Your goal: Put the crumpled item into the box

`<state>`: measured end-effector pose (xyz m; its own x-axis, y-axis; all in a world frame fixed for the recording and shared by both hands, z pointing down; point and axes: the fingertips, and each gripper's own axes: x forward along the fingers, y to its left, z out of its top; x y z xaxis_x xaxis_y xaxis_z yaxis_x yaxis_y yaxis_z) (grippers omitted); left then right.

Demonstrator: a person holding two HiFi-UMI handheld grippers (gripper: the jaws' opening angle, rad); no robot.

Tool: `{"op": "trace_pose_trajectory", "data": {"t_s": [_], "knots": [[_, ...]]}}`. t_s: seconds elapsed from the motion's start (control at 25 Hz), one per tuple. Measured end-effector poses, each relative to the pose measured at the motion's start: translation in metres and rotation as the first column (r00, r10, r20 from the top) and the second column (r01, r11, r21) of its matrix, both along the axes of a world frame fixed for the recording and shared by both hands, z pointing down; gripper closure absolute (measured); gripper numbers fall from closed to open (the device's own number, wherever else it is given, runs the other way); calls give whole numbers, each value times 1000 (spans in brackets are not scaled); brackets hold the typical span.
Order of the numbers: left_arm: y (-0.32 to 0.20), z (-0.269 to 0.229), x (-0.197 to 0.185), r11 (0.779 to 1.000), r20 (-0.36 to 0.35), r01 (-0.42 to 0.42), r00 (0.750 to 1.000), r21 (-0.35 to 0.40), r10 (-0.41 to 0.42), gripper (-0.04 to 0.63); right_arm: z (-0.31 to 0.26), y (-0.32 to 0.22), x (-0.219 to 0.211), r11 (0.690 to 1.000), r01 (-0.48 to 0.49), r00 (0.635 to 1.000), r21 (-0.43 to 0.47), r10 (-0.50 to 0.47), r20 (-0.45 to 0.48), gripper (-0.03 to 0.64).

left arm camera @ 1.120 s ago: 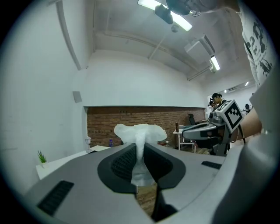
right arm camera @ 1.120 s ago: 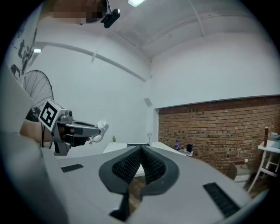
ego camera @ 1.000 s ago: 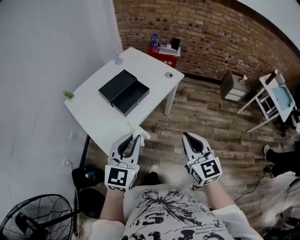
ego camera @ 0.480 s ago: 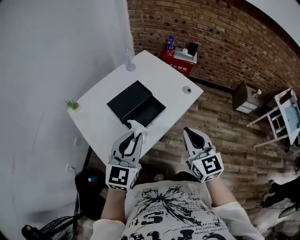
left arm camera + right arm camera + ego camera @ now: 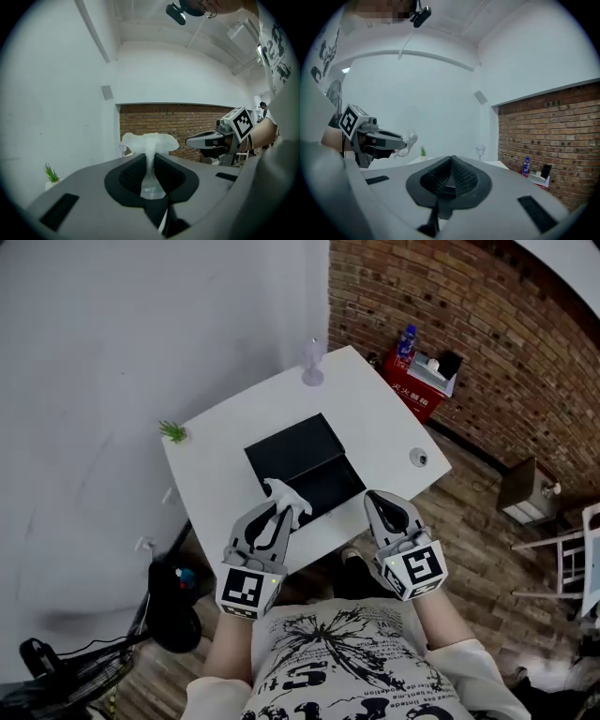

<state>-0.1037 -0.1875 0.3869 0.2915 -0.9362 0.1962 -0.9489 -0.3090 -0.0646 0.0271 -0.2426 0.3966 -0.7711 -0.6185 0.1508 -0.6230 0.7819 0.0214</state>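
Looking steeply down onto a white tabletop (image 5: 225, 442) set against a white wall (image 5: 141, 334), with a brick wall (image 5: 487, 324) off to the right and plank flooring (image 5: 469, 521) beneath. Finding a black box (image 5: 305, 470) lying near the middle of that tabletop, made of two shallow halves side by side, the nearer half lying open upward. Spotting a red crate (image 5: 417, 381) sitting on the floor by the brick wall, beyond the tabletop.

Holding out the left hand-held gripper (image 5: 280, 509) above the tabletop's near edge, pointing toward the box, jaws pinching narrowly on the stem of a white crumpled item (image 5: 285, 491). Carrying that crumpled item in the air, its puffed top spreading out past the jaw tips. Appearing to hover it at the near rim of the box's open half, though not managing to tell from above whether over the rim or just short of it.

Holding the right hand-held gripper (image 5: 376, 500) alongside, near the tabletop's right-hand near edge and apart from the left one, jaws pressing together with nothing between them.

Noting a clear stemmed glass (image 5: 312, 362) standing at the far corner, a small green plant (image 5: 173, 431) sitting at the left corner, and a little round object (image 5: 419, 457) resting by the right edge.
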Motion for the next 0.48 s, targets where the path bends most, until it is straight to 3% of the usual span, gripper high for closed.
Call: {"op": "trace_pose_trajectory", "data": {"t_s": [0.2, 0.36, 0.48], "knots": [[-47, 1, 6, 990, 12, 135, 991, -35, -135, 529, -3, -68, -11, 987, 159, 987, -21, -159, -5, 601], [-71, 19, -1, 961, 11, 266, 964, -77, -266, 529, 6, -105, -37, 950, 308, 950, -42, -309, -30, 602], [-84, 37, -12, 940, 19, 318, 948, -122, -318, 529, 15, -124, -60, 925, 375, 925, -64, -378, -41, 601]]}}
